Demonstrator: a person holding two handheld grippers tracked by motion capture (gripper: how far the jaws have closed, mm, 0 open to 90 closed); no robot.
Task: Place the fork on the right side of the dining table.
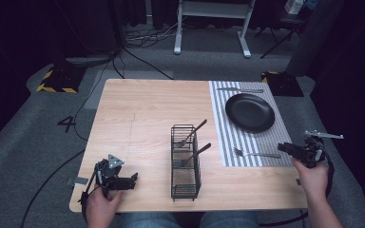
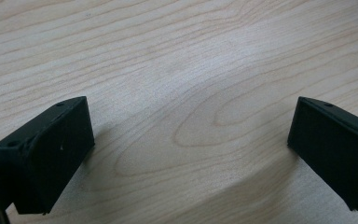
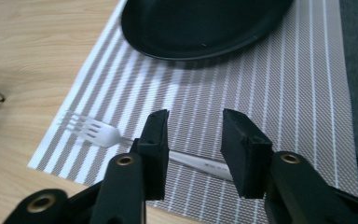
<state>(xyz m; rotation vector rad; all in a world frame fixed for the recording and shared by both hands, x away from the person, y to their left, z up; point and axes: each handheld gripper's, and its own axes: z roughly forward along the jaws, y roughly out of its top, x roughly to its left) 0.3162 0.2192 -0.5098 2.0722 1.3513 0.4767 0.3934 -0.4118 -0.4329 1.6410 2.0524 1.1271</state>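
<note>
A silver fork (image 1: pixel 256 154) lies on the near end of a grey-and-white striped placemat (image 1: pixel 223 142), tines to the left. My right gripper (image 1: pixel 285 148) hovers at the handle end. In the right gripper view its jaws stand apart, the gripper (image 3: pixel 195 123) open, with the fork (image 3: pixel 98 133) handle running on the mat (image 3: pixel 284 93) between and below them. A black plate (image 1: pixel 250 112) sits on the mat beyond it, and a knife (image 1: pixel 240 90) lies past the plate. My left gripper (image 1: pixel 134 179) rests open and empty at the near left, over bare wood (image 2: pixel 191 56).
A black wire caddy (image 1: pixel 185 164) stands mid-table near the front, with two utensils (image 1: pixel 193 133) leaning in it. The wooden table (image 1: pixel 142 118) is bare to the left of the caddy. The plate (image 3: pixel 200 23) lies close ahead of the right jaws. Cables and a desk frame are on the floor beyond.
</note>
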